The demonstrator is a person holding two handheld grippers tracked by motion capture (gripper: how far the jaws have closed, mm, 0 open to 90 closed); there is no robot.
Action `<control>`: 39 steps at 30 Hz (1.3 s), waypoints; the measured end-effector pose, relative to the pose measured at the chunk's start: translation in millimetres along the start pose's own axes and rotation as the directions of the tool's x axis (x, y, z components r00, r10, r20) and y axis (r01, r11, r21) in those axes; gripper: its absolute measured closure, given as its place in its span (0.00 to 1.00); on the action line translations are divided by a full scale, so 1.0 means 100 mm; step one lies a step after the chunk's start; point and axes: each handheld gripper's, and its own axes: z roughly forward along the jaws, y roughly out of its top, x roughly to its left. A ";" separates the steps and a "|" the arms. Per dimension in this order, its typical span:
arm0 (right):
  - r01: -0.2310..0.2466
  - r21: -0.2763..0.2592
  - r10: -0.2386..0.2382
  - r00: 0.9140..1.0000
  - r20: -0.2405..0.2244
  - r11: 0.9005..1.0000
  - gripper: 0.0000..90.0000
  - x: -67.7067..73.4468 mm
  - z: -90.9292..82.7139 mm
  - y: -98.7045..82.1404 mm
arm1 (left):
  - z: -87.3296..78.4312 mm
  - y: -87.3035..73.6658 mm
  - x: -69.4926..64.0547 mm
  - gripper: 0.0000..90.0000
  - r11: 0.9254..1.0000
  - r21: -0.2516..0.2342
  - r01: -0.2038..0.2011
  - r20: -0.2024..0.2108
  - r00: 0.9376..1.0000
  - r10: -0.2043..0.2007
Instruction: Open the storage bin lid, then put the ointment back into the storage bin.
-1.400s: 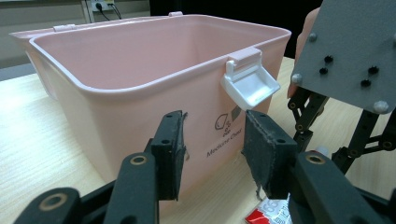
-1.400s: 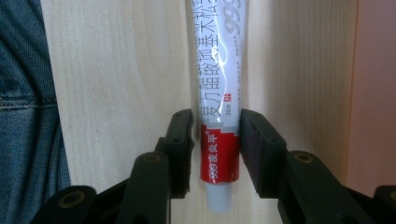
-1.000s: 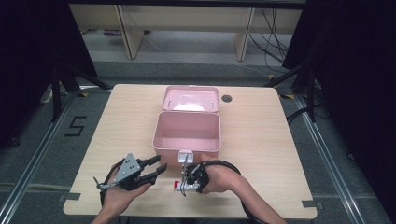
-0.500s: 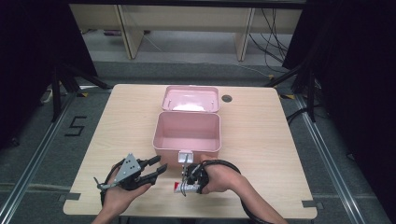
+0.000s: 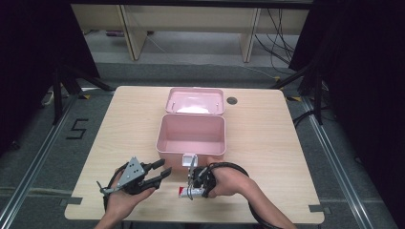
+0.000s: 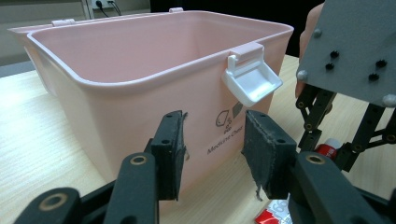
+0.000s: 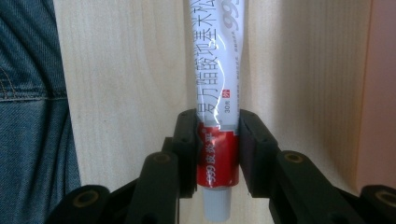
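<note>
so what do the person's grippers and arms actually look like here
Both are black two-jaw linkage tools with brass-coloured pivot pins and flat dark pads. The left gripper carries a grey three-cornered plate with small screws on top; the right gripper has the same kind of plate. Black cables loop off each one. The forearms are bare, with no sleeves showing.
</note>
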 end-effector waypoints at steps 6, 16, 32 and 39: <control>0.016 -0.023 -0.016 1.000 0.008 1.000 0.79 0.00 -0.06 -0.02 | 0.01 0.01 0.01 0.64 1.000 0.010 0.000 -0.007 1.000 0.000; 0.046 -0.043 -0.045 0.999 0.024 0.998 0.79 -0.04 -0.10 -0.06 | 0.05 0.03 0.00 0.64 1.000 -0.001 -0.005 0.007 1.000 0.005; -0.001 -0.053 0.002 1.000 0.009 0.999 0.79 -0.04 -0.25 -0.12 | 0.07 0.06 0.02 0.65 1.000 -0.010 -0.002 -0.010 1.000 0.002; 0.002 -0.076 0.000 1.000 0.017 0.997 0.79 -0.08 -0.36 -0.17 | 0.08 0.08 0.00 0.65 1.000 0.001 -0.006 -0.008 1.000 0.006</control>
